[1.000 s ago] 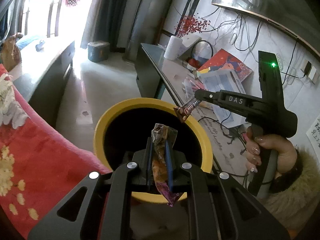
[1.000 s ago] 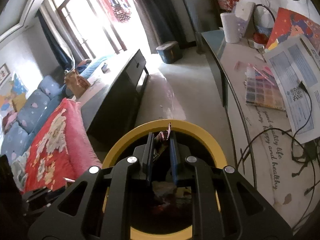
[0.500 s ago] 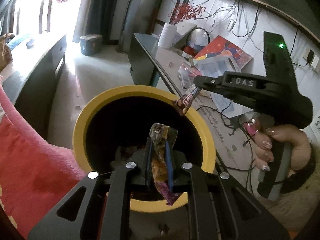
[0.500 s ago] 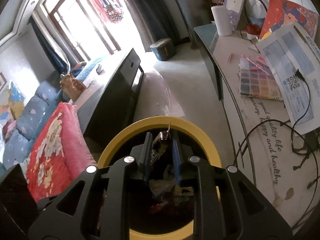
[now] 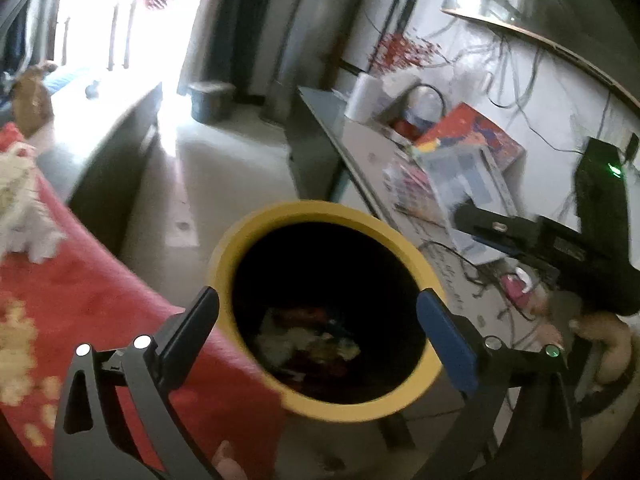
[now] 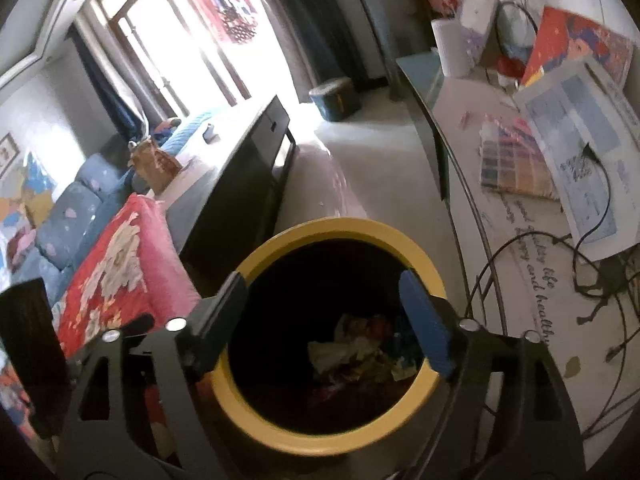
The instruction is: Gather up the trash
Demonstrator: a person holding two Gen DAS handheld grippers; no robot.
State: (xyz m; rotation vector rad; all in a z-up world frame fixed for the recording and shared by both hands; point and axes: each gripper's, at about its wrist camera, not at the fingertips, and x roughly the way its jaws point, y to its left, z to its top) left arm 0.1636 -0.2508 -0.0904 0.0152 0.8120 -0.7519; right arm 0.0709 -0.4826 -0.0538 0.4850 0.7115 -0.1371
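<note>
A yellow-rimmed black trash bin [image 5: 280, 216] stands on the floor, also in the right wrist view [image 6: 340, 226]. Crumpled wrappers [image 5: 308, 340] lie at its bottom, also in the right wrist view [image 6: 360, 348]. My left gripper [image 5: 320, 320] is open and empty above the bin's mouth. My right gripper [image 6: 324, 312] is open and empty above the bin too. The right gripper's body [image 5: 560, 240] shows at the right of the left wrist view, its fingertips blurred.
A red flowered blanket [image 5: 60, 300] lies left of the bin. A desk [image 6: 520, 220] with papers, cables, a bead box and a paper roll stands to the right. A dark low cabinet [image 6: 248, 184] and a blue sofa [image 6: 60, 216] are behind.
Both grippers opened and let go of their wrappers, which are no longer between the fingers. Both views shifted slightly over the bin.
</note>
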